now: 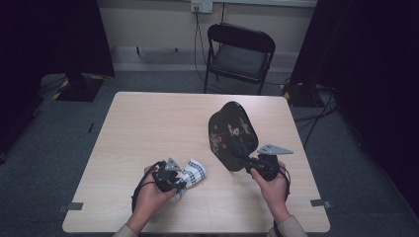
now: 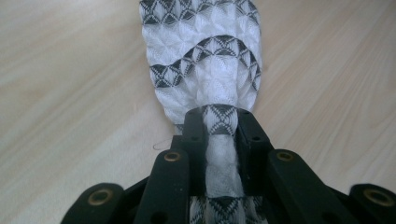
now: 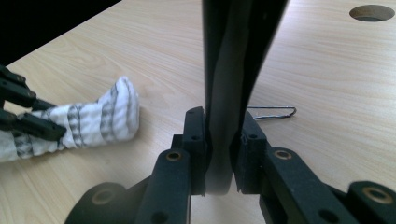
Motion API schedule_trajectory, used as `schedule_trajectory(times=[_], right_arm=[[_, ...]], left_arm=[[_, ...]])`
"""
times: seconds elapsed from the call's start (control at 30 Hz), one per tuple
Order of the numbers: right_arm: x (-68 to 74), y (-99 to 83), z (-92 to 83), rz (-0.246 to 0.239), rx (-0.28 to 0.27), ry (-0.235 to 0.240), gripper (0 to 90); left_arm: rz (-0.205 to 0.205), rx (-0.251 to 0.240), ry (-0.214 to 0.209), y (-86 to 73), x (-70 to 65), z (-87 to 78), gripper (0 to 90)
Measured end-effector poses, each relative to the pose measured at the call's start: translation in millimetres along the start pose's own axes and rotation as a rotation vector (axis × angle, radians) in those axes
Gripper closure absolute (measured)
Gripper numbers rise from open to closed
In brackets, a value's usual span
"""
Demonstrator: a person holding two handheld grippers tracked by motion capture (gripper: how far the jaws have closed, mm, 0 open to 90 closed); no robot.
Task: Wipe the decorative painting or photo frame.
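Your left gripper [image 1: 173, 181] is clamped on a soft, bumpy white cloth [image 2: 205, 70] with dark wavy lines, lying near the front edge of the pale wooden table [image 1: 148, 123]. Your right gripper [image 1: 254, 163] pinches the rim of a shiny black plate [image 1: 232, 133] with a small flower picture, tipped up. Its top is cut off in the right gripper view.

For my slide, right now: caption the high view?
Left gripper clamps a patterned cloth while right gripper holds a black plate tilted above the table.
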State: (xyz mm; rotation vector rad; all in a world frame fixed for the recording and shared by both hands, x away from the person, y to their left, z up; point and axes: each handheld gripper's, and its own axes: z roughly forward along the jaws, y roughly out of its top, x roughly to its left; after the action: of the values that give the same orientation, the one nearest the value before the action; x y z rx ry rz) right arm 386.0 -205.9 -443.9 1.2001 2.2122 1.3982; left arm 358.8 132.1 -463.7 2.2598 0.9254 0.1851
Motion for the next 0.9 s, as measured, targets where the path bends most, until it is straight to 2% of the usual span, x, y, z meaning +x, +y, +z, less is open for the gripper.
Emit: schedule_trajectory(times=[0.07,0.17,0.23,0.3,0.37,0.4,0.43,0.5,0.77,0.83,0.9], right_arm=[[-0.3,0.3,-0.1,-0.004,0.002,-0.004,78.5],[-0.6,0.7,0.0,-0.004,0.004,-0.003,78.6],[-0.4,0.8,0.0,-0.003,0.005,-0.003,78.6],[-0.6,0.9,0.0,-0.001,0.006,-0.004,78.6],[-0.4,1.2,0.0,-0.002,0.007,-0.003,78.6],[-0.4,1.3,-0.1,-0.002,0.009,-0.003,78.6],[-0.4,1.5,0.0,-0.002,0.01,-0.004,78.7],[-0.4,1.7,-0.1,-0.004,0.012,-0.004,78.7],[0.4,2.2,-0.2,-0.003,0.017,-0.007,78.9],[0.0,2.4,-0.2,-0.007,0.017,-0.005,79.0],[-0.2,2.7,-0.1,-0.009,0.019,-0.005,79.0]], left_arm=[[-0.014,-0.017,-0.019,9.5,2.5,-4.8,76.6],[0.004,-0.044,-0.003,28.7,5.4,-12.3,76.4],[-0.014,-0.08,-0.022,42.0,8.2,-17.8,76.3],[-0.028,-0.124,-0.025,55.5,10.1,-23.2,76.3],[-0.013,-0.138,-0.012,69.2,10.8,-27.9,76.3],[-0.013,-0.138,-0.012,69.2,10.8,-27.9,76.3],[-0.003,-0.159,-0.011,81.6,10.0,-30.7,76.4],[0.004,-0.175,-0.002,92.7,9.7,-32.0,76.3],[0.002,-0.271,0.023,125.1,12.1,-35.8,76.3],[0.005,-0.287,0.028,131.4,14.2,-34.5,76.3],[0.018,-0.278,0.025,137.0,16.3,-31.5,76.3]])
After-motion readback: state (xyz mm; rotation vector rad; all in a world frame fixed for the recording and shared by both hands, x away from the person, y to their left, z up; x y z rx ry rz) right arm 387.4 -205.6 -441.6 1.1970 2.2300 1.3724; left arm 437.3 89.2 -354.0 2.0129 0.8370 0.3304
